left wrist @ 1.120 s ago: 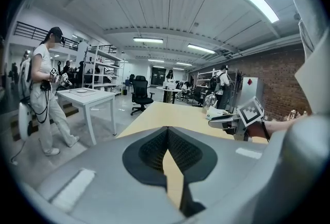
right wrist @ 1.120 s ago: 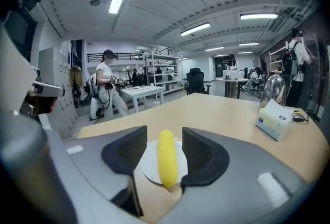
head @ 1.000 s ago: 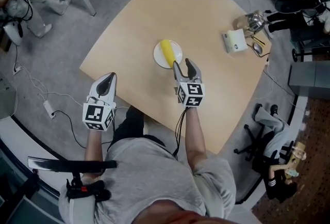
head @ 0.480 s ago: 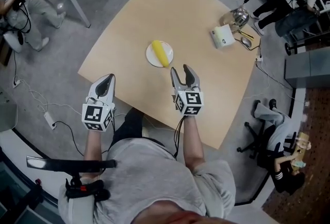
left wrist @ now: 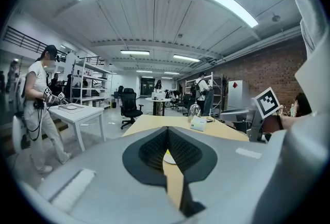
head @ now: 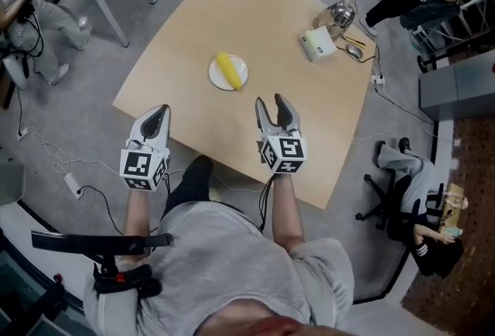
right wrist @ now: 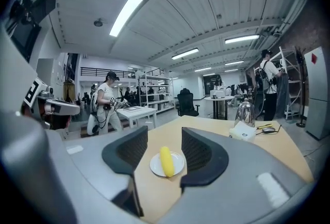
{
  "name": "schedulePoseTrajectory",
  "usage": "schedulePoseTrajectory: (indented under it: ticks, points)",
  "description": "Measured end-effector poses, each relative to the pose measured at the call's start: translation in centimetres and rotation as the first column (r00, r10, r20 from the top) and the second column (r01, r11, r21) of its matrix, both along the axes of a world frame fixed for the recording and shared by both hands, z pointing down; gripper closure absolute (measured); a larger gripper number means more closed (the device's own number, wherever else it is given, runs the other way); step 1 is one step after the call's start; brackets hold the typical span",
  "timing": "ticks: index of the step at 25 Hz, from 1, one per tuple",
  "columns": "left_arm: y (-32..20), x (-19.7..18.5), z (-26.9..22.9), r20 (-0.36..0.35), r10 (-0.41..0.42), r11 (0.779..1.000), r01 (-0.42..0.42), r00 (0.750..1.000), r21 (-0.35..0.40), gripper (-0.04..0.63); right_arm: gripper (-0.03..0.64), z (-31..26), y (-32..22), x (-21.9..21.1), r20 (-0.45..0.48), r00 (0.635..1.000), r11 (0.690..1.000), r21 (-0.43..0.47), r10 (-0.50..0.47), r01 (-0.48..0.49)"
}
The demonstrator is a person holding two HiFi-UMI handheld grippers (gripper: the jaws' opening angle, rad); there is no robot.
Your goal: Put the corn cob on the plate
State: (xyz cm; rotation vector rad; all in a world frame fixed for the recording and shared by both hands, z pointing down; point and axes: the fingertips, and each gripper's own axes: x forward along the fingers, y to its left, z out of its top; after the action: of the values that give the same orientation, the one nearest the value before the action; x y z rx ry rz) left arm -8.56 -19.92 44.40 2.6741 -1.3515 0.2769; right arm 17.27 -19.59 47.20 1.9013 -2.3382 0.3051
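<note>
As the corn cob already rests on the plate, right tongs gape empty and left tongs sit closed, empty, near the bench edge.

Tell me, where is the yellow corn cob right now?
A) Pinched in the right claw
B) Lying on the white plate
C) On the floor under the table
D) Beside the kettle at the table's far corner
B: the corn cob lies on the white plate in the middle of the table, while the right claw stands open and empty, short of it.
</note>
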Motion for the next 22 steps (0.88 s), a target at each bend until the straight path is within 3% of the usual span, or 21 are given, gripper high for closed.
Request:
schedulePoseTrajectory:
  ticks: [10, 22]
  points:
    - [3.4, 1.5, -1.9, -0.008, 0.024, 0.999, -0.023, 1.0, 0.036, 0.575, 0.416, -2.8, 5.6, 2.1, 0.028, 0.999, 0.998, 0.049, 0.046, -0.047]
    - [7.9, 2.1, -3.5, -0.01, 0.029, 0.997, -0.028, 1.0, 0.073, 0.575, 0.422, -5.1, 10.8, 2.1, 0.046, 0.999, 0.995, 0.091, 0.027, -0.031]
